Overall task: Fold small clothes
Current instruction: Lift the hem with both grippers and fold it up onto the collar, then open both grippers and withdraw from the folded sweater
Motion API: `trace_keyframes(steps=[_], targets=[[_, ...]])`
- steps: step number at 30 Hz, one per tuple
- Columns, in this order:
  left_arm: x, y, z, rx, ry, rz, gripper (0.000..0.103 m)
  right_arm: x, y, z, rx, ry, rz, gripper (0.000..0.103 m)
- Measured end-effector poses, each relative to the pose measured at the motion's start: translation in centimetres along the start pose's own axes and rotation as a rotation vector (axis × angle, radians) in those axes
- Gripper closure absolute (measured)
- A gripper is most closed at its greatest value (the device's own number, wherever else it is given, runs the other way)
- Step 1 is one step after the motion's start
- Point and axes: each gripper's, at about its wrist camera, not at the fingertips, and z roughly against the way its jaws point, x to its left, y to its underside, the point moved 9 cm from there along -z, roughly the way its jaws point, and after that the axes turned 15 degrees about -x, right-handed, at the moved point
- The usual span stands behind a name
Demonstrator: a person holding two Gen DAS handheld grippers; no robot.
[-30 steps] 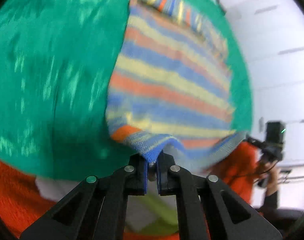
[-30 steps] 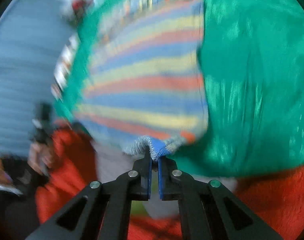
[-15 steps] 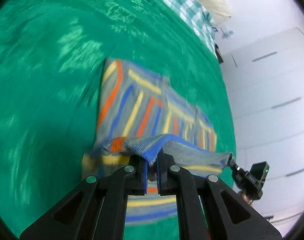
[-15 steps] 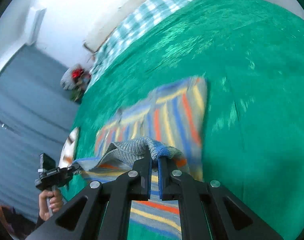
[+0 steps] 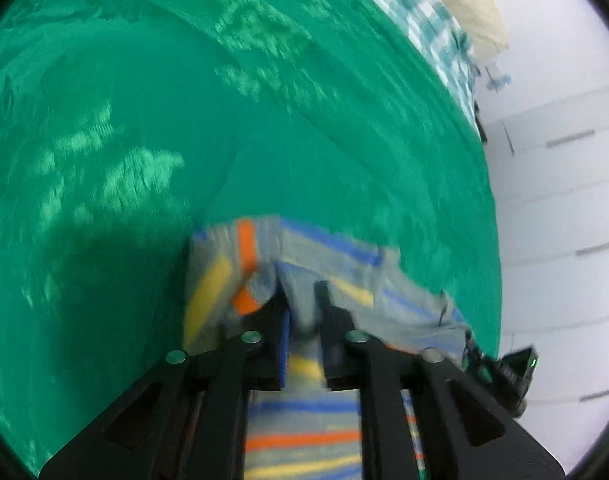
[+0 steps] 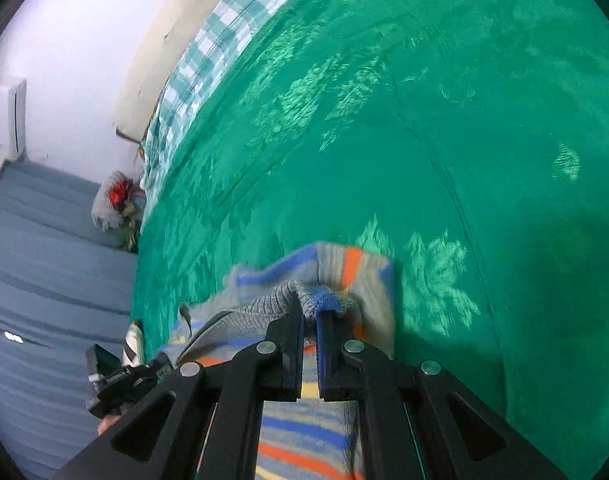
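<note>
The striped knit garment [image 5: 304, 280] lay folded at lower centre on the green bedspread [image 5: 144, 140]. The left gripper [image 5: 304, 320] was opening, fabric loose between its jaws; the right gripper [image 6: 310, 316] pinched the hem. Releasing evenly would probably keep the edges aligned.

my knit garment [image 5: 304, 432]: grey with blue, orange, yellow stripes
my bedspread [image 5: 144, 140]: shiny green
sheet [image 6: 200, 68]: teal-white check

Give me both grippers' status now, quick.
Left gripper: jaws opening, pads off the striped garment lying between them.
Right gripper: shut on the striped garment's blue-grey edge.
</note>
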Motion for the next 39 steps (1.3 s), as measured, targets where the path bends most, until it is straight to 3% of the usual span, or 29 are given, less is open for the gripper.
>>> trace_keyframes(steps=[2, 3, 8, 10, 12, 13, 14, 16, 18, 21, 23, 25, 26, 27, 29, 32, 36, 39], targets=[[0.4, -1.7, 0.5, -0.062, 0.011, 0.045, 0.036, -0.2, -0.4, -0.3, -0.027, -0.025, -0.035, 0.095], [0.7, -2.6, 1.1, -0.098, -0.005, 0.055, 0.030, -0.2, -0.5, -0.3, -0.039, -0.035, -0.047, 0.093], [1.2, -4.3, 3.3, -0.173, -0.028, 0.026, 0.027, 0.4, -0.7, 0.4, -0.068, -0.048, -0.024, 0.093], [0.9, -3.9, 4.3, -0.195, -0.040, -0.026, 0.027, 0.5, -1.0, 1.1, -0.085, -0.052, -0.014, 0.086], [0.1, -3.0, 4.6, -0.199, -0.041, -0.087, 0.027, -0.1, -2.1, 2.0, -0.137, -0.023, -0.037, 0.054], [-0.5, -2.0, 5.0, -0.197, -0.040, -0.126, 0.027, -0.6, -2.7, 2.4, -0.163, -0.009, -0.060, 0.033], [-0.9, -1.3, 5.3, -0.195, -0.037, -0.150, 0.027, -0.9, -3.4, 2.9, -0.186, 0.014, -0.075, 0.033], [-2.1, 0.8, 5.7, -0.178, -0.015, -0.210, 0.027, -0.4, -3.8, 3.8, -0.186, 0.014, -0.044, 0.033], [-3.3, 3.5, 6.3, -0.152, 0.025, -0.277, 0.026, 1.9, -2.6, 4.1, -0.127, -0.013, 0.060, 0.034], [-4.5, 9.0, 6.6, -0.091, 0.057, -0.436, 0.025, 6.4, 3.8, 5.2, 0.046, -0.093, 0.302, 0.035], [-3.8, 12.4, 5.9, -0.033, 0.031, -0.549, 0.025, 7.5, 8.7, 6.2, 0.145, -0.109, 0.461, 0.036], [-1.9, 14.9, 5.2, 0.016, -0.033, -0.622, 0.029, 6.1, 13.3, 7.0, 0.231, -0.038, 0.622, 0.041], [-1.1, 15.6, 5.6, 0.013, -0.040, -0.657, 0.030, 4.5, 14.9, 7.4, 0.267, 0.027, 0.690, 0.048], [-0.8, 15.8, 6.3, -0.005, -0.039, -0.685, 0.030, 2.7, 16.0, 7.9, 0.292, 0.101, 0.746, 0.061], [-0.2, 15.5, 7.7, -0.008, -0.071, -0.706, 0.030, 1.2, 16.1, 9.7, 0.255, 0.128, 0.775, 0.075], [-0.7, 14.4, 9.8, -0.046, -0.060, -0.667, 0.024, 1.9, 15.0, 12.2, 0.183, 0.173, 0.768, 0.074], [-1.5, 14.7, 11.0, -0.103, -0.047, -0.658, 0.014, 5.8, 16.5, 13.3, 0.131, 0.072, 0.800, 0.074], [0.4, 16.1, 9.5, -0.070, -0.149, -0.706, 0.014, 4.9, 18.4, 12.0, 0.173, 0.066, 0.780, 0.074]])
